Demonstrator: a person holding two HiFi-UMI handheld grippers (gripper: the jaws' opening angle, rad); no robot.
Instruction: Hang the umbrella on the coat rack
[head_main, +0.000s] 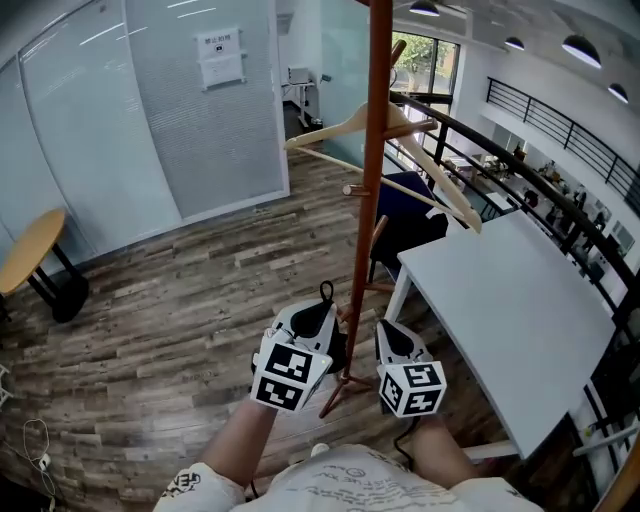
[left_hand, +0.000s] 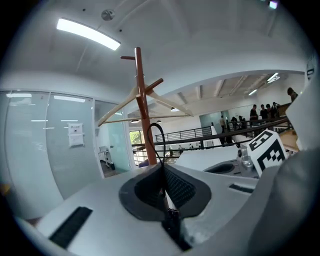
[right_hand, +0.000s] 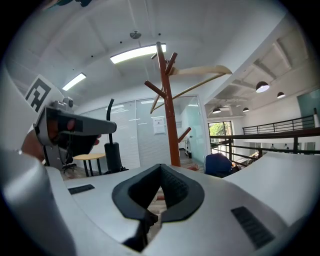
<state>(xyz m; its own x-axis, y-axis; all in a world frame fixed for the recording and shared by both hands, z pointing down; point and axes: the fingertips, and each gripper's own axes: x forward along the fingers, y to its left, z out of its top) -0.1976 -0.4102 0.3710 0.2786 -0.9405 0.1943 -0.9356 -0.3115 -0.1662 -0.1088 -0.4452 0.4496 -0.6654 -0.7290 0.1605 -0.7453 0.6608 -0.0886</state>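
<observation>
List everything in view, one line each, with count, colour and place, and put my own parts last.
coat rack: one, reddish-brown wood, straight ahead on the floor
hanger: one, pale wood, hung on the coat rack
umbrella: one, black, folded, hanging by its strap
table: one, white, right of the coat rack
chair: one, dark blue, behind the table
side table: one, tan top on black legs, far left
notice: one, white, on the glass wall
people: a few, far off, in the left gripper view
left hand-held gripper: one, white with black pads, closed on the umbrella strap
right hand-held gripper: one, white with black pads, closed and empty
</observation>
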